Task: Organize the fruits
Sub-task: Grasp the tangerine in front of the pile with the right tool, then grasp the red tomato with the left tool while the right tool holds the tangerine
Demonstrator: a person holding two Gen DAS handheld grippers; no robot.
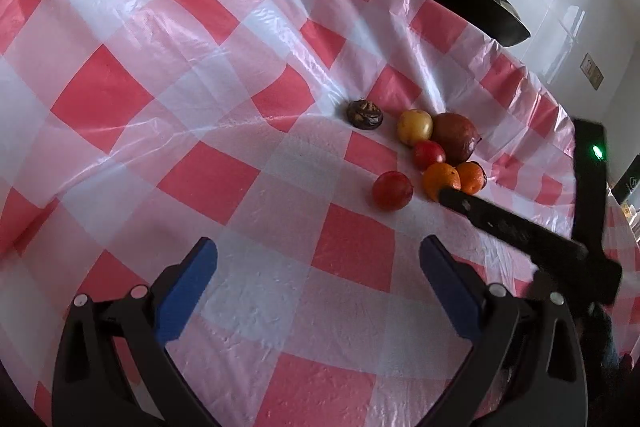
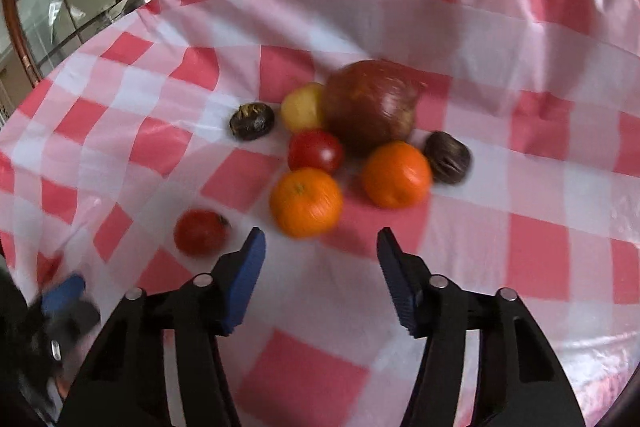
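Fruit cluster (image 2: pixel 352 147) at centre frame on tablecloth (image 2: pixel 520 259); lone tomato (image 2: pixel 200 231) lower left of cluster; dark fruit (image 2: pixel 252 121) at cluster's left, apart.
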